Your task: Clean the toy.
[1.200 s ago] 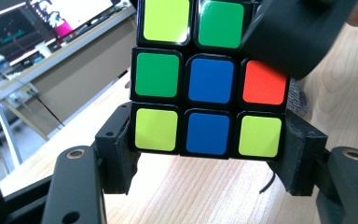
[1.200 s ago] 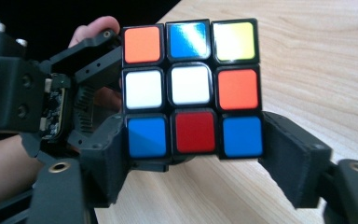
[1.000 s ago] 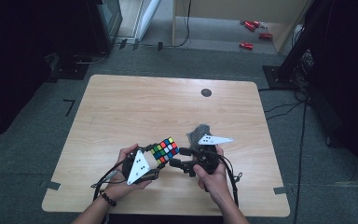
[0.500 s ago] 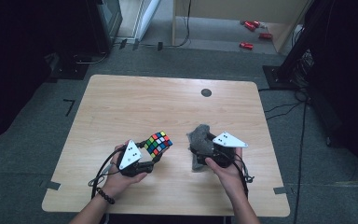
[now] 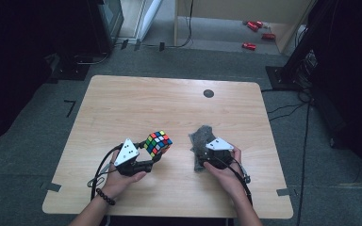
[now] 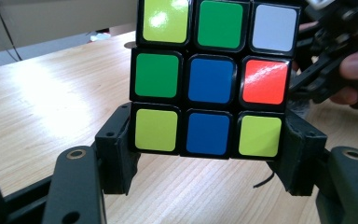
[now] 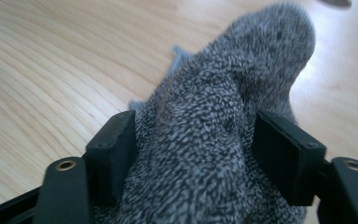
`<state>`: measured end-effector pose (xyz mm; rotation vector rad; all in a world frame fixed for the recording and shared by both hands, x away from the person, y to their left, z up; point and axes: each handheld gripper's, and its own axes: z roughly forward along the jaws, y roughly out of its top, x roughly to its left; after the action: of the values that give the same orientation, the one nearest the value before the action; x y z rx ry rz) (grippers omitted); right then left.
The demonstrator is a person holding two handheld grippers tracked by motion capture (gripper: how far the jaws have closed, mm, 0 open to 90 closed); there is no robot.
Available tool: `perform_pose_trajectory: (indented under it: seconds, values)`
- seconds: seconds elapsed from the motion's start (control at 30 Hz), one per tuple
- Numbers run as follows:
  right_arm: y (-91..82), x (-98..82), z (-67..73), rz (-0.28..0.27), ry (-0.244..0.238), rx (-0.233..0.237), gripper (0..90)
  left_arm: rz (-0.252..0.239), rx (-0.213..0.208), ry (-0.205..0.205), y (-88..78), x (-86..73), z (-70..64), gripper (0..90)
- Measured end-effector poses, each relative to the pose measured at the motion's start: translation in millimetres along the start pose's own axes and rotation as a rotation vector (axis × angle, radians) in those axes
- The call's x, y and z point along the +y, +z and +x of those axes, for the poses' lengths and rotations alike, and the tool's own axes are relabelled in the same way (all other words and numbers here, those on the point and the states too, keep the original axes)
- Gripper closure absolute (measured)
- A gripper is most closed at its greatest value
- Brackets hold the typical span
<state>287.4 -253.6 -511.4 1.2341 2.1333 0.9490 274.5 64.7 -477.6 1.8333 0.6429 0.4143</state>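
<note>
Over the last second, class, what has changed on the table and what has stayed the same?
The right gripper drew away from the multicoloured puzzle cube and sank to the wooden table, its jaws just closing around the speckled grey cloth. The left gripper stayed clamped on the cube.

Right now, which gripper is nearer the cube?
Left. The left gripper is clamped on the cube, holding it above the table. The right gripper sits off to the cube's right, jaws closing around a grey cloth.
</note>
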Motion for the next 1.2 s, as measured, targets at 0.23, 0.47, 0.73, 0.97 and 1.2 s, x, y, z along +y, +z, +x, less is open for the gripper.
perform_pose_trajectory:
  seconds: [0.23, 0.47, 0.73, 0.97, 1.2]
  values:
    - [3.9, -5.5, -0.2, 0.012, 0.042, -0.047, 51.6, -0.005, -0.005, -0.012, -0.4, 0.0, 0.9, 34.5]
    - [-4.2, -0.8, -4.2, -0.024, 0.087, 0.015, 67.5, -0.002, -0.006, -0.010, 0.4, -0.8, 0.8, 34.5]
    - [-41.6, 23.6, 20.9, -0.276, 0.062, 0.128, 68.0, 0.011, -0.016, 0.001, 2.8, -1.6, -1.9, 34.5]
    - [-71.1, 41.9, 51.7, -0.445, 0.031, 0.292, 67.9, 0.025, -0.059, 0.035, 6.6, -2.1, -10.0, 34.5]
    - [-76.2, 46.1, 64.7, -0.479, 0.060, 0.450, 67.6, 0.025, -0.111, 0.121, 9.0, -1.3, -25.1, 34.5]
